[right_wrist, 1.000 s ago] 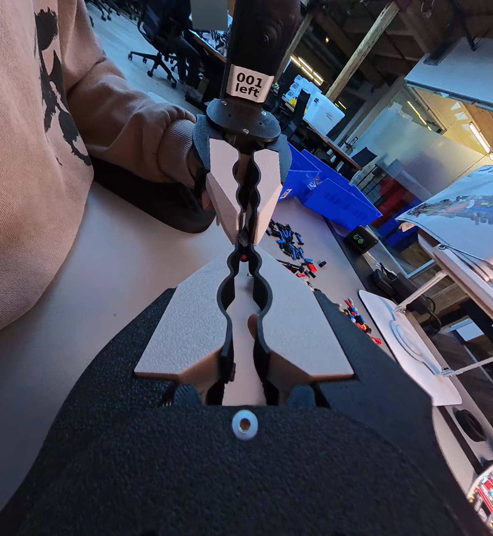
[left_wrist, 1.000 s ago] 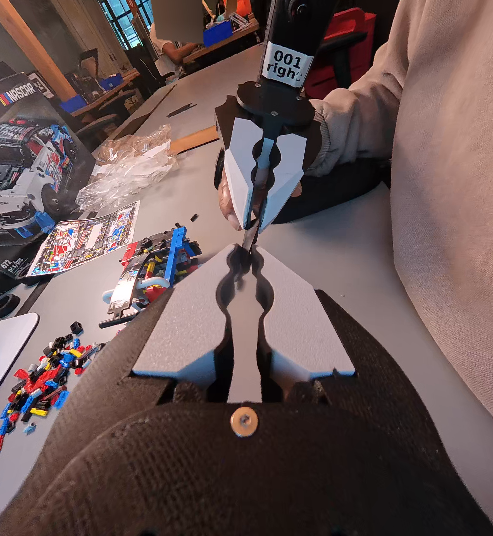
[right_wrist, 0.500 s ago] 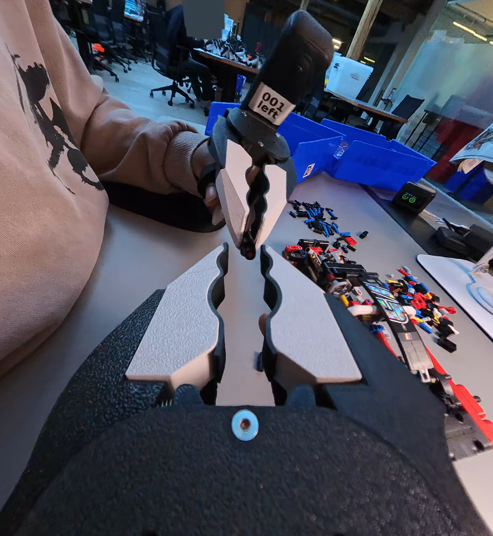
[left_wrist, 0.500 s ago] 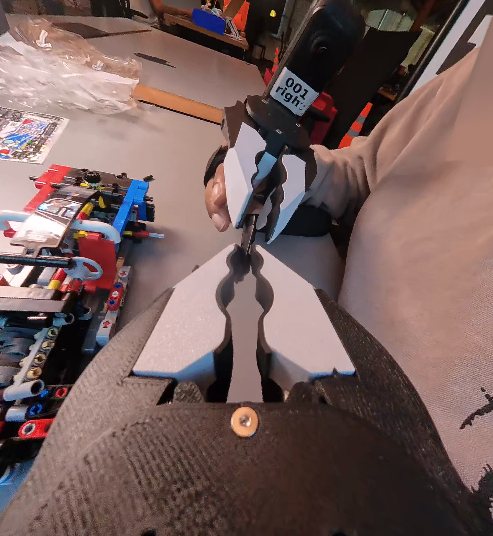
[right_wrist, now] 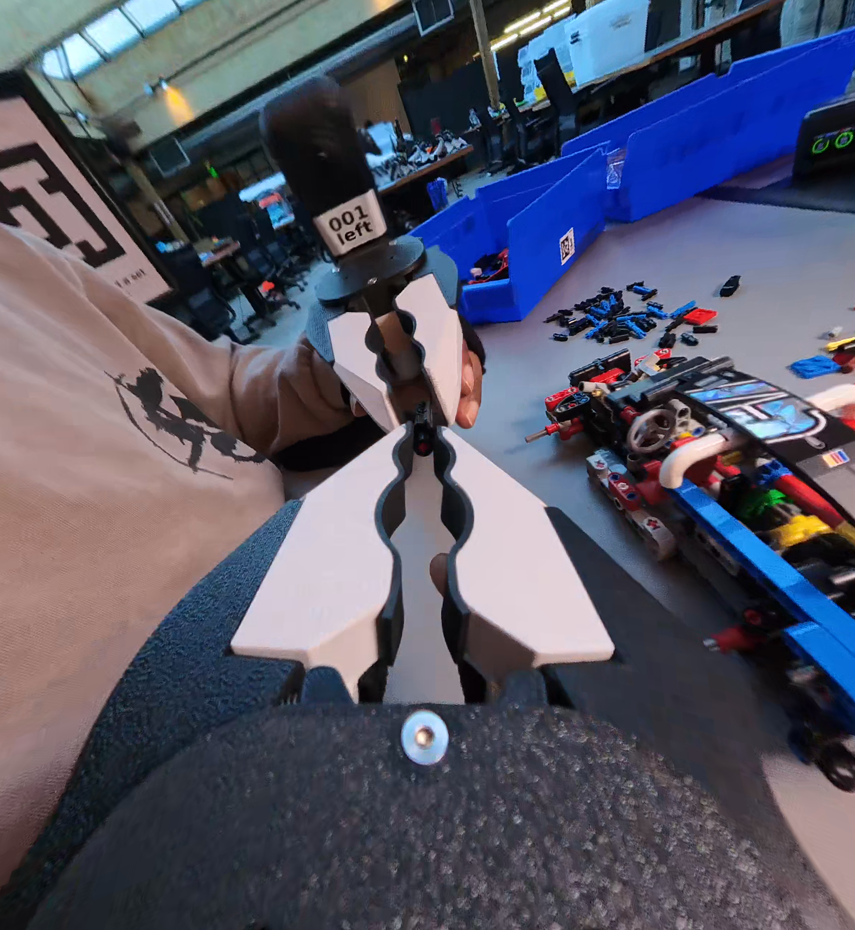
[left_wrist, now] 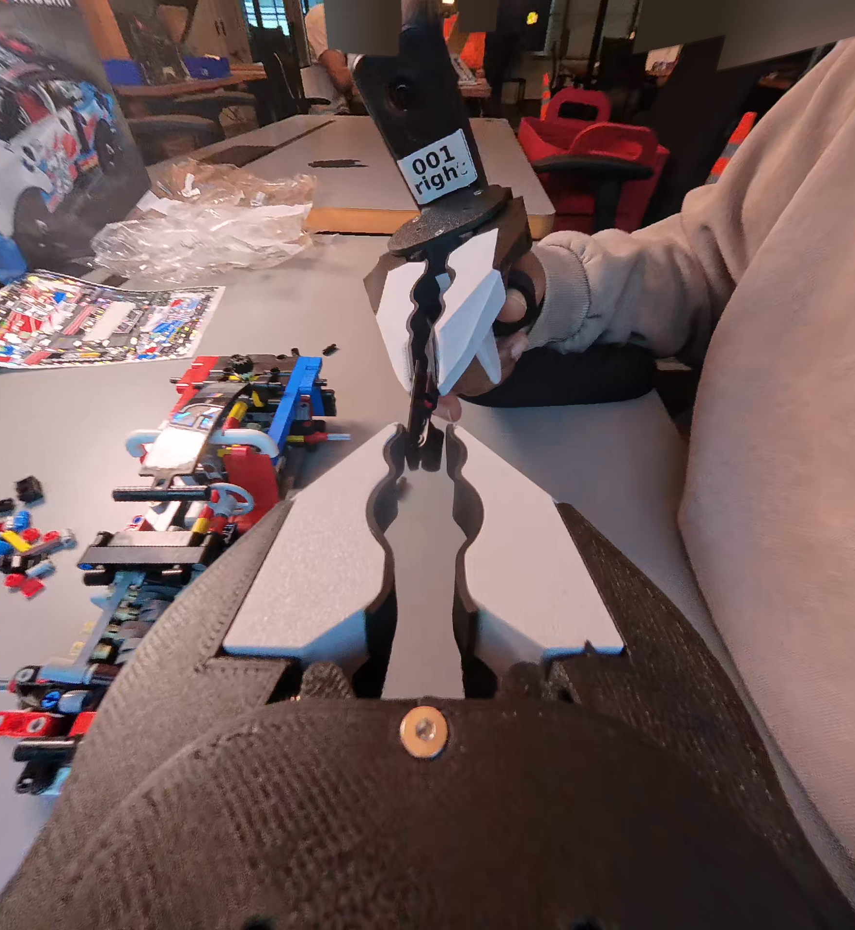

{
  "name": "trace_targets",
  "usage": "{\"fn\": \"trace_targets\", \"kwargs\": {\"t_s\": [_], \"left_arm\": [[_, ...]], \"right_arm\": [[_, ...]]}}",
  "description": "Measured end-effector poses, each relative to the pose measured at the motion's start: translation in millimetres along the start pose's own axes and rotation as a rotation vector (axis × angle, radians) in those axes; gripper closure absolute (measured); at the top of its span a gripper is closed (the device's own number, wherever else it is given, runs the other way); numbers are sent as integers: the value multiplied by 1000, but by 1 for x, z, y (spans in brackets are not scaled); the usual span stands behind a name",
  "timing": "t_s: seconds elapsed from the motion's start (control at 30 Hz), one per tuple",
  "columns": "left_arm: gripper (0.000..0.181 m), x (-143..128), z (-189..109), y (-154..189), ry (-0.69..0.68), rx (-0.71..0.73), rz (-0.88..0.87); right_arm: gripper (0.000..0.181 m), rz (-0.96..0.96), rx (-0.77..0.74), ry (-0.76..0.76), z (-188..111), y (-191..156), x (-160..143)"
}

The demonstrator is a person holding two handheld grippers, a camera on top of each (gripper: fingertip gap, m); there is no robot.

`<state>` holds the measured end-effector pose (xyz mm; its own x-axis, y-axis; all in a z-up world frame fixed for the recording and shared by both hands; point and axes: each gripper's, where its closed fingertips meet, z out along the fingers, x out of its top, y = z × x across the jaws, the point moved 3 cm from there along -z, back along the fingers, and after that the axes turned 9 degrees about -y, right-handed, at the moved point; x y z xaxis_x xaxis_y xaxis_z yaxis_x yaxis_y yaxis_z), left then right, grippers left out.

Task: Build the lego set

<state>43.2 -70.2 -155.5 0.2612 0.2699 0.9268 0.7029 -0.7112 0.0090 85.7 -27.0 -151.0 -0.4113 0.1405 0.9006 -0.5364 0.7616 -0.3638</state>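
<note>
Jaws of left gripper and right gripper both pinch small black piece.

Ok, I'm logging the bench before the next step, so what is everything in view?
Part-built car: one; black, blue, red; beside the grippers.
Loose pieces: one pile; mixed colours; left of the car in the left wrist view.
Pins: one pile; black and blue; beyond the car.
Sticker sheet: one; multicoloured; lying flat beyond the car.
Plastic bags: count unclear; clear; crumpled heap past the sheet.
Set box: one; dark, car picture; standing far left.
Bins: several; blue; far side.
Small piece: one; black and red; between both grippers.
Left gripper: closed on the small piece.
Right gripper: closed on it too.
</note>
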Motion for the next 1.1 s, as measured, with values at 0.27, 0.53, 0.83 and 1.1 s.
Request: {"fn": "trace_targets", "kwargs": {"t_s": [0.27, 0.53, 0.83, 1.1], "left_arm": [[164, 0, 3, -5, -29, 210, 236], [155, 0, 2, -5, -19, 220, 261], [164, 0, 2, -5, -26, 239, 282], [165, -1, 1, -6, 17, 67, 37]], "right_arm": [[177, 268, 106, 71, -2, 9, 2], [177, 447, 198, 132, -4, 11, 4], [178, 522, 265, 148, -3, 8, 3], [176, 463, 225, 143, -3, 7, 4]]}}
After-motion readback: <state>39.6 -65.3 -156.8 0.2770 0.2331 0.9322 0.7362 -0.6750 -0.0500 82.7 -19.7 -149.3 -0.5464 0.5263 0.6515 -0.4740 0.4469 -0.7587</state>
